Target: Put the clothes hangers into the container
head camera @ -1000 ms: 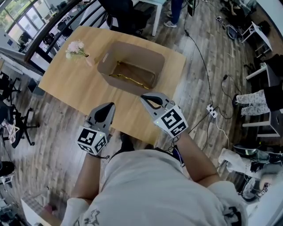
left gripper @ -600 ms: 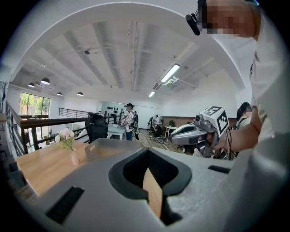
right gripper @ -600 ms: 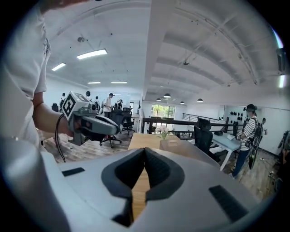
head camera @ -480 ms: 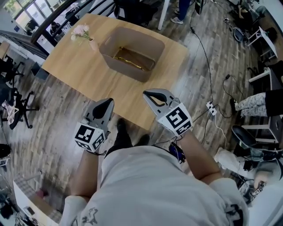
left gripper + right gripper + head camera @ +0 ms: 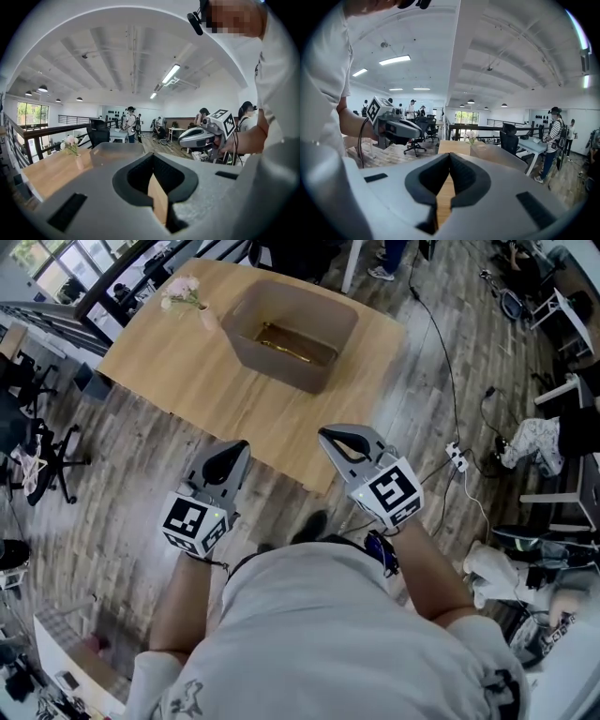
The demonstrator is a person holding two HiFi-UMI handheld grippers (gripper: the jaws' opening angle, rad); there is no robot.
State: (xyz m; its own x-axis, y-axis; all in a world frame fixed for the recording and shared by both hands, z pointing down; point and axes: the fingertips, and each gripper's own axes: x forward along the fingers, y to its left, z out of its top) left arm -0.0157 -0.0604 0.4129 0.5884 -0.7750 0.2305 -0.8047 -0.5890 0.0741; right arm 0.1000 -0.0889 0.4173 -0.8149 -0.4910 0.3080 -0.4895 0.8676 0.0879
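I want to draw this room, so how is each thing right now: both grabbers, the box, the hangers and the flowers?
left gripper, shut, nothing between its jaws.
right gripper, shut, nothing between its jaws.
container, upright on the table, open at the top.
clothes hangers, lying inside the container.
flowers, standing in a small vase on the table.
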